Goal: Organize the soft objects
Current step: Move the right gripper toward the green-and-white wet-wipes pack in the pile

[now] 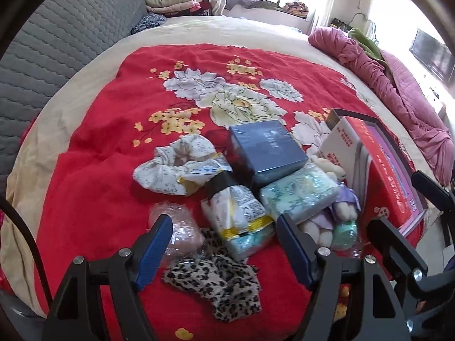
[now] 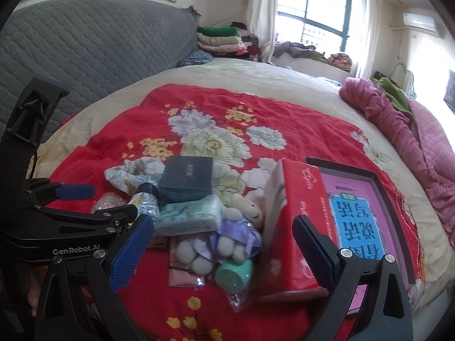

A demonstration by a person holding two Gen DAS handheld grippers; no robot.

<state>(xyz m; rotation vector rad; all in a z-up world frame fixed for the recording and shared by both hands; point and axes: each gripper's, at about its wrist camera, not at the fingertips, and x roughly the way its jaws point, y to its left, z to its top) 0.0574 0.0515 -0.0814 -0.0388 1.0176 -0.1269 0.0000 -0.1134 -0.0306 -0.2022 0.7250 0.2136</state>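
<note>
Soft articles heaped on a red floral bedspread (image 1: 93,170), seen along both pairs of fingers. Left gripper (image 1: 224,244): blue-padded fingers (image 1: 155,251) spread wide, nothing pinched; a leopard-print cloth (image 1: 219,284) lies between and just beyond the fingertips, touching neither pad as far as can be told. Just ahead of the gap, a taped wipes packet (image 1: 233,210); beside the left fingertip, a crinkled clear bag (image 1: 179,227); further ahead and to the left, a white floral scrunchie (image 1: 170,170). Directly ahead of the right finger, a pale green tissue pack (image 1: 298,196) with a dark blue box (image 1: 267,153) resting against its far edge. Right gripper (image 2: 223,248): fingers (image 2: 132,251) likewise spread, empty. Between them, just past the tips, a plush toy in a lilac dress (image 2: 236,233) lies in a clear wrapper, a mint-green cup (image 2: 234,275) touching its near end. A red carton (image 2: 295,221) stands just inside the right finger, its side against the toy; beyond that finger, a shallow tray holding a pink book (image 2: 358,207). The left gripper's body appears at the left edge of the right wrist view. Far beyond both fingertips: grey quilted headboard (image 2: 85,48), folded clothes (image 2: 219,39), rumpled pink quilt (image 2: 398,125)
</note>
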